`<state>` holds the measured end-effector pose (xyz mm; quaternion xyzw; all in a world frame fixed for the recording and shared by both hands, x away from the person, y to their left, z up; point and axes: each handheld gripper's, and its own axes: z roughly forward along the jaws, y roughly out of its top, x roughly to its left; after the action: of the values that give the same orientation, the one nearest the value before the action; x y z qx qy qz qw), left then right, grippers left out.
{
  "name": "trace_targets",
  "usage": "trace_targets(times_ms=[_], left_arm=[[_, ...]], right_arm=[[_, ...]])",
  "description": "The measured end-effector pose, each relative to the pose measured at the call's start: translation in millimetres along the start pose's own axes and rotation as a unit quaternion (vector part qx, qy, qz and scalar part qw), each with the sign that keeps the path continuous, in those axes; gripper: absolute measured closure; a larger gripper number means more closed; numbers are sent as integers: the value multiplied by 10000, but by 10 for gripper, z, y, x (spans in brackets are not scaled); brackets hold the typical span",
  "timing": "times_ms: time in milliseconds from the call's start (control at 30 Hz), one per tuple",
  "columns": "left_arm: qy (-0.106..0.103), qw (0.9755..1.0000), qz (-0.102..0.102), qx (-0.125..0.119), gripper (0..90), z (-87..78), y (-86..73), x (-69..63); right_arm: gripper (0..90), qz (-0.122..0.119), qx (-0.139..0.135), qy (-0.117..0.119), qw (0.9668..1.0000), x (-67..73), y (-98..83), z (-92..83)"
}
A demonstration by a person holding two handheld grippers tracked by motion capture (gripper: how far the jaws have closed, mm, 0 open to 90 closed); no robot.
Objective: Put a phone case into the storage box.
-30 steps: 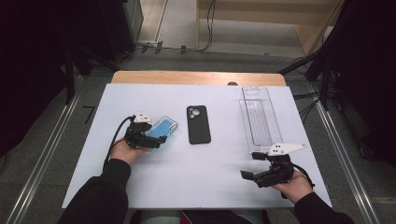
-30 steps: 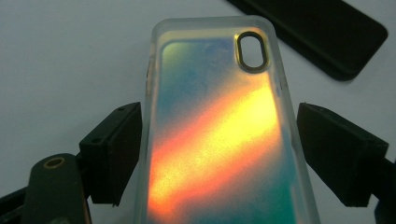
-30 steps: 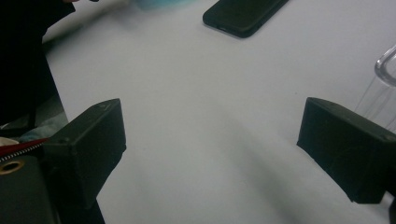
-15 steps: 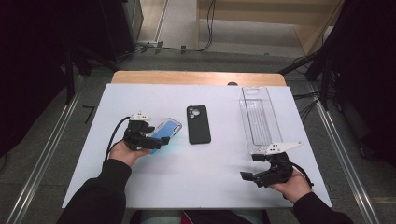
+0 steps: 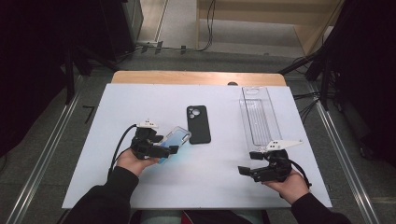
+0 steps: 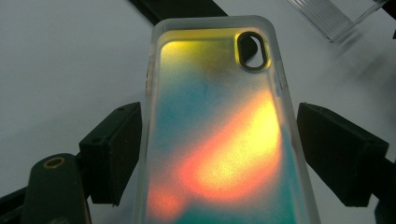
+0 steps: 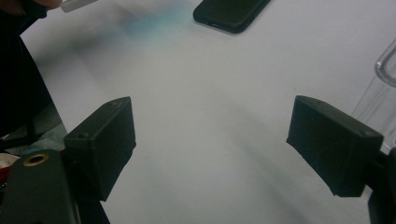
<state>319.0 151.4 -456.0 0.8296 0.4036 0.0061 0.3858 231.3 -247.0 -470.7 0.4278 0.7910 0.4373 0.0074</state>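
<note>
The left gripper (image 5: 161,150) has the iridescent phone case (image 5: 173,141) between its jaws. In the left gripper view the left jaw lies against the long edge of the case (image 6: 219,140), while a thin gap shows at the right jaw, so I cannot tell if the grip is firm. The case is lifted a little over the white table (image 5: 140,100), and its far short edge comes near the black phone case (image 5: 198,123), which lies flat in the middle. The right gripper (image 5: 247,170) is near the front edge of the table; its jaws have just been closing a little, but they stand wide apart with nothing between them. The clear plastic tray (image 5: 258,114) lies lengthwise just behind it, and its far end reaches close to the back edge. Between the two grippers the table surface is free, and also the whole left part behind the left hand (image 5: 133,161).
</note>
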Motion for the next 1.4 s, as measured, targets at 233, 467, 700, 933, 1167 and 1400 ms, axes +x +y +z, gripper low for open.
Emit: trace_targets(times_ms=[233,467,700,933,1167,1400], left_arm=[[68,9998,-106,-184,170,-6,-33,-110],[162,9992,-24,-361,170,5,-58,-223],[298,9968,-137,-734,170,11,-84,-334],[361,9946,-156,-957,170,61,-128,-427],[528,9925,-130,-1096,170,114,-167,-476],[646,9898,-64,-1266,170,144,-202,-525]], right_arm=[[135,73,9,-33,10000,47,31,28],[135,128,23,-90,9999,81,61,33],[136,267,-5,-112,9996,143,139,68],[136,365,-7,-67,9993,197,207,114],[136,318,27,-242,9992,254,281,196],[136,447,-57,-199,9988,273,339,216]])
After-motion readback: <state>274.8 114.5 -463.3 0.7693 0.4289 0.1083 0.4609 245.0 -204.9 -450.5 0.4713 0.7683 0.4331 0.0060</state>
